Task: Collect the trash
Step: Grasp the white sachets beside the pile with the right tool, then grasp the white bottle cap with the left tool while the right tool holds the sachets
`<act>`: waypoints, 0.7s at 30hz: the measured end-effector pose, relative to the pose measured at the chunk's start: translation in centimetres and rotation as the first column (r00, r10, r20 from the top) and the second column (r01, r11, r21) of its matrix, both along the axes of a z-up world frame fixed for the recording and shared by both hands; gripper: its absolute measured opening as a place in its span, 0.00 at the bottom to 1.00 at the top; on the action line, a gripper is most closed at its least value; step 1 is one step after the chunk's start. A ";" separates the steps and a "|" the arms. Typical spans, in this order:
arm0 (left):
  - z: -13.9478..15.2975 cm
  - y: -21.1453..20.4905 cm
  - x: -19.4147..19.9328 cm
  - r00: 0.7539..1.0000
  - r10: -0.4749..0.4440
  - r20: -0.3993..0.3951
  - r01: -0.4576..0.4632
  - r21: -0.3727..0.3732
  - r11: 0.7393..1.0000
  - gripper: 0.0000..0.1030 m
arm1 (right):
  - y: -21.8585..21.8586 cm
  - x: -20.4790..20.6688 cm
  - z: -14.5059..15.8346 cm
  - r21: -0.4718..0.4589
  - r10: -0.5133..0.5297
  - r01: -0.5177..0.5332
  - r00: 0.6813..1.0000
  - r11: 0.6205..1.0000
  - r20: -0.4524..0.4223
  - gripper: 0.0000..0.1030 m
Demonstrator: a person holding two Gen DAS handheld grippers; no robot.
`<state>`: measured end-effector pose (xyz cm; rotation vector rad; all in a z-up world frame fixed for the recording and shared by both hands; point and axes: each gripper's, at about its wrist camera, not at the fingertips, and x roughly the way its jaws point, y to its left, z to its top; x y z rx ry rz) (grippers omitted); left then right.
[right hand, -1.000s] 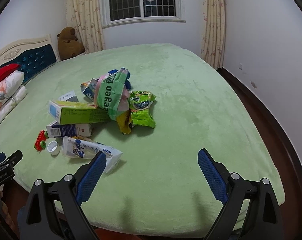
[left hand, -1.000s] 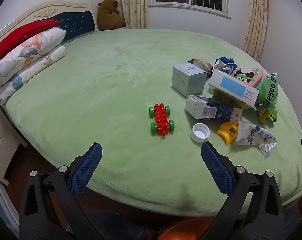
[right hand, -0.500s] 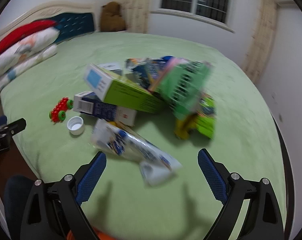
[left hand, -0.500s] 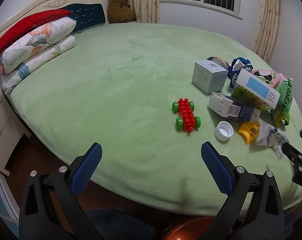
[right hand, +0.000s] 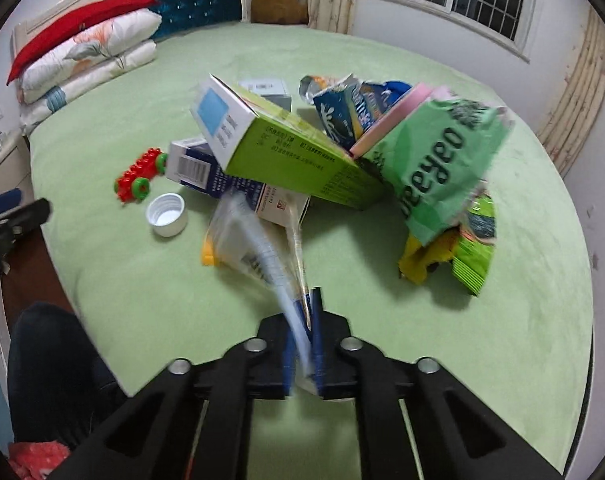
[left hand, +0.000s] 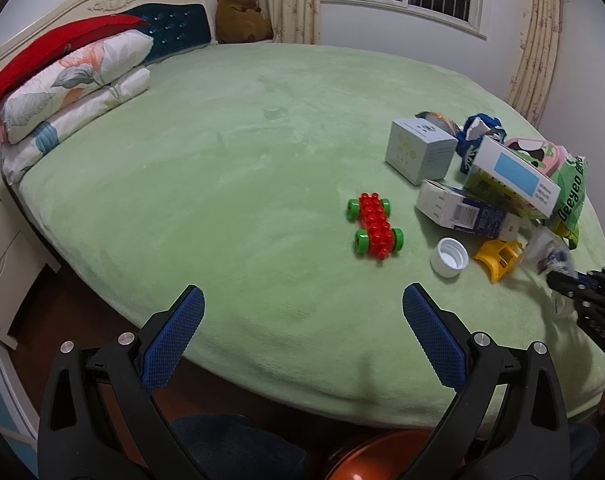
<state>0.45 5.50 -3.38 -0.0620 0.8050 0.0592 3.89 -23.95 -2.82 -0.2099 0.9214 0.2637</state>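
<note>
toy car (left hand: pixel 374 226) left of bottle cap (left hand: pixel 449 257)

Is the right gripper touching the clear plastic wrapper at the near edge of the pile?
Touching. In the right wrist view the right gripper has its jaws shut on the clear plastic wrapper, whose end runs down between the blue pads.

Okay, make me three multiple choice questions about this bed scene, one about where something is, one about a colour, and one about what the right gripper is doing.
1. The white bottle cap lies:
A. on the pillows
B. between the toy car and the yellow piece
C. on the floor

2. The toy car's wheels are:
A. green
B. blue
C. white

3. The right gripper is:
A. open over the bed
B. shut on a box
C. shut on the clear plastic wrapper

Answers: B, the cap sits between them; A, green wheels on a red body; C, its pads pinch the wrapper's end.
</note>
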 end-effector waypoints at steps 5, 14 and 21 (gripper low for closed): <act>-0.4 -1.3 0.0 0.997 -0.075 -0.002 0.075 -0.029 0.997 0.94 | -1.3 -2.0 1.0 0.085 -0.040 0.038 0.999 0.996 0.021 0.05; -1.0 -6.7 0.8 0.964 -0.258 0.063 0.258 0.011 0.966 0.93 | -3.4 -6.3 3.0 0.185 -0.156 0.138 0.984 0.973 0.087 0.05; -3.0 -11.3 2.3 0.934 -0.343 0.097 0.324 0.169 0.931 0.89 | -4.9 -7.5 3.6 0.211 -0.195 0.171 0.976 0.962 0.096 0.06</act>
